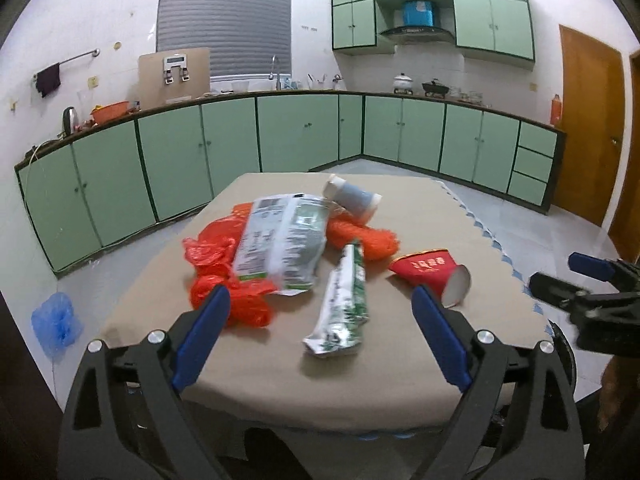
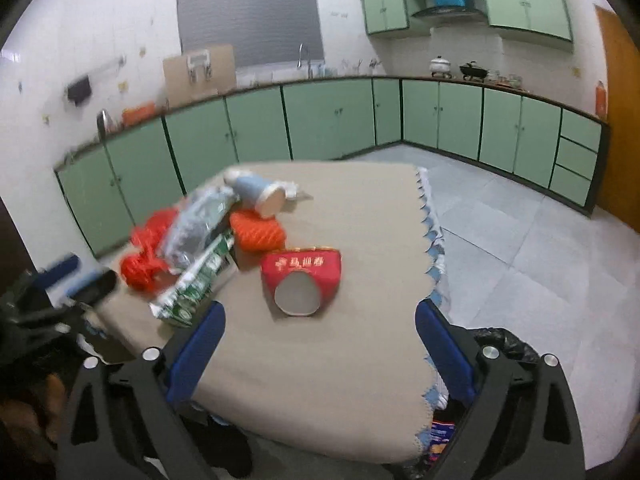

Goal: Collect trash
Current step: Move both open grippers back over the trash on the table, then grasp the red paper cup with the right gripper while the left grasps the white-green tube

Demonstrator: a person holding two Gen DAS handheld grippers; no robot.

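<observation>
Trash lies on a table with a beige cloth [image 1: 400, 360] [image 2: 320, 380]. A red paper cup [image 1: 434, 276] [image 2: 304, 280] lies on its side. Beside it are a green-white wrapper [image 1: 344, 304] [image 2: 196, 284], a large silver-green bag [image 1: 280, 244] [image 2: 196, 224], orange-red plastic bags [image 1: 224, 276] [image 2: 144, 264], an orange net [image 1: 368, 240] [image 2: 258, 232] and a blue-white cup [image 1: 354, 198] [image 2: 256, 192]. My left gripper [image 1: 320, 300] is open above the table's near edge, nothing between its fingers. My right gripper [image 2: 320, 316] is open too, empty, hovering short of the red cup.
A black-lined bin [image 2: 500, 344] stands below the table's right side. A blue plastic bag [image 1: 56, 324] lies on the floor to the left. Green cabinets [image 1: 300, 132] line the far walls, and an orange door [image 1: 592, 120] is at the right.
</observation>
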